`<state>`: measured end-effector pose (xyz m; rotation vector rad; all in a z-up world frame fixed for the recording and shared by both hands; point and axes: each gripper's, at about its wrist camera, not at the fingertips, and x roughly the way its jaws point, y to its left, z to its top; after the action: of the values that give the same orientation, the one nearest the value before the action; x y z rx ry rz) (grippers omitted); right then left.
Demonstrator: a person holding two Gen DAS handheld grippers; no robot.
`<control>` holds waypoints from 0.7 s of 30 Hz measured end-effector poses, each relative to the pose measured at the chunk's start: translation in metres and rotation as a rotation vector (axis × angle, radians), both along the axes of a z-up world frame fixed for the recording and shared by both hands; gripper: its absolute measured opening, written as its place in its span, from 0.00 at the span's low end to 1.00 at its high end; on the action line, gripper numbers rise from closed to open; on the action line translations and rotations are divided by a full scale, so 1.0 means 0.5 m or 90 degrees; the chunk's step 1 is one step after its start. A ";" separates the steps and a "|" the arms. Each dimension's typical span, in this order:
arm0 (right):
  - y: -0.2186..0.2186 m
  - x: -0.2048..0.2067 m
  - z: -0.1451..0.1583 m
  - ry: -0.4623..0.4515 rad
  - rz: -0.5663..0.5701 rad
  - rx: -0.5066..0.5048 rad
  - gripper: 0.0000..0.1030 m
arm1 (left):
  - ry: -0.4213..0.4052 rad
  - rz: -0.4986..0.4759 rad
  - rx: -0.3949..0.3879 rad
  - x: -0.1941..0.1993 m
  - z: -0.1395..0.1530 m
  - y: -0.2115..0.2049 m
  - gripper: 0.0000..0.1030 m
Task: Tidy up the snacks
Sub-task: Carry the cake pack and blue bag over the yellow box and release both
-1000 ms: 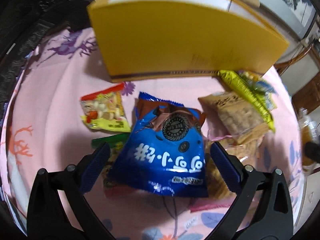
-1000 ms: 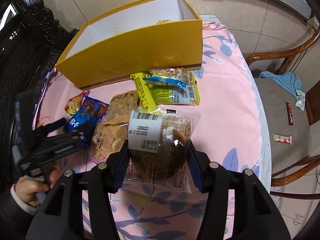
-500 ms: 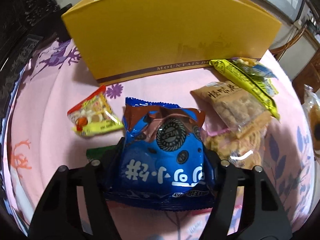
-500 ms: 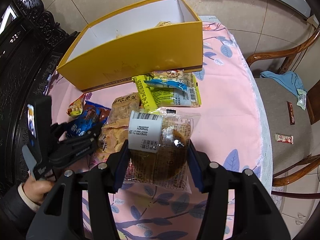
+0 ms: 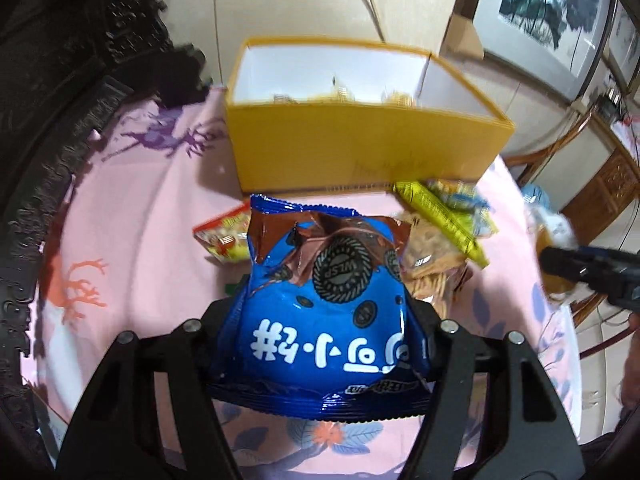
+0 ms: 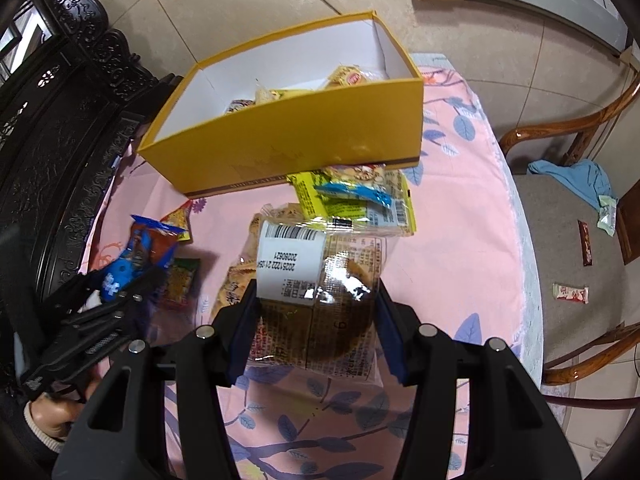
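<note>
A blue cookie bag with white lettering hangs above the pink tablecloth, and my left gripper is shut on its lower sides. In the right wrist view the same bag shows at the left, held by that gripper with a hand behind it. My right gripper is shut on a clear packet holding a brown pastry and a white barcode label. The open yellow box stands at the back of the table, white inside, with a few snacks in it.
Yellow-green packets, a cracker bag, a red-and-yellow packet and a green packet lie in front of the box. Dark carved furniture borders the left. A wooden chair with a blue cloth stands right.
My left gripper closed on the blue cookie bag and lifted it off the table, so the box's inside now shows. My right gripper kept still with its packet.
</note>
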<state>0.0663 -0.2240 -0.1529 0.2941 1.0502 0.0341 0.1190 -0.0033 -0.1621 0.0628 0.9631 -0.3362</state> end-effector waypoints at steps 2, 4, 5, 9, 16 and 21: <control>0.001 0.002 0.007 -0.006 0.001 0.002 0.53 | -0.013 0.006 -0.010 0.002 0.025 0.006 0.66; 0.002 0.005 0.017 -0.014 0.002 0.004 0.53 | -0.028 0.010 -0.019 0.004 0.052 0.010 0.66; 0.002 0.008 0.025 -0.020 0.003 0.005 0.53 | -0.037 0.012 -0.023 0.006 0.066 0.011 0.66; 0.001 0.023 0.050 -0.042 0.003 0.007 0.53 | -0.070 0.017 -0.029 0.020 0.107 0.008 0.66; -0.004 0.074 0.103 -0.087 0.011 0.002 0.53 | -0.110 0.019 -0.052 0.082 0.168 -0.020 0.66; -0.017 0.129 0.153 -0.129 0.010 -0.010 0.53 | -0.146 0.012 -0.055 0.138 0.212 -0.048 0.66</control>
<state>0.1310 -0.2324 -0.0765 0.2624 0.8515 0.0677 0.1879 -0.0275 -0.0559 0.0130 0.7214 -0.3456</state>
